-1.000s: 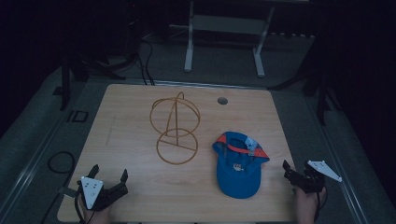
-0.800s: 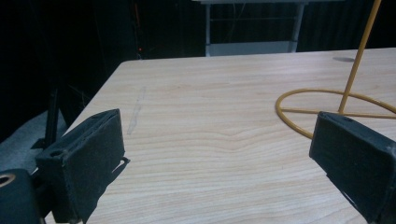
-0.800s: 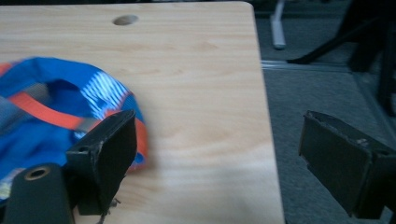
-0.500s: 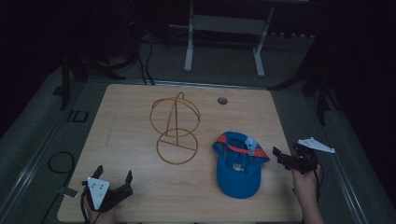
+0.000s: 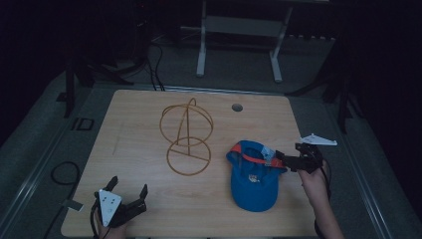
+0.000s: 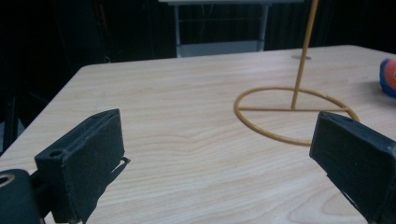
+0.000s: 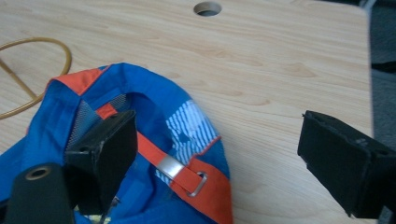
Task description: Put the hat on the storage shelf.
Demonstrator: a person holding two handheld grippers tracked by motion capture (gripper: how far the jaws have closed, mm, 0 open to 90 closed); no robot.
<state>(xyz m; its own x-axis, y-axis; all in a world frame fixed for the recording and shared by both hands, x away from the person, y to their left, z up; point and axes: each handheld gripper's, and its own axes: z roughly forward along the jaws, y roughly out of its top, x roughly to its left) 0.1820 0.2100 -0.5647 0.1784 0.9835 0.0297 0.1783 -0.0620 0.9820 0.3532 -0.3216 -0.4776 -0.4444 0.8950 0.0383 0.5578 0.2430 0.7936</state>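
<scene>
My right gripper (image 5: pixel 287 160) has moved in from the table's right edge over the last second and now sits at the back of the blue baseball cap (image 5: pixel 254 175), jaws spread wide. In the right gripper view one jaw hangs over the orange adjuster strap (image 7: pixel 173 164) with its metal buckle (image 7: pixel 198 183), the other stands clear over bare wood beside the cap's rim. So I judge I am lining up to pinch the cap's rear band; nothing is gripped yet. The cap lies on the right half of the table (image 5: pixel 139 129), near the front edge, just right of the gold wire hat stand (image 5: pixel 187 135) and apart from it.

My left gripper (image 5: pixel 130 197) has hardly shifted; it waits at the front left corner, jaws wide, holding nothing, pointed toward the stand's round base (image 6: pixel 294 114).

Room is good: open wood lies between cap and stand. The right and front table edges are close to the cap, so I should lift inward, toward the stand.
</scene>
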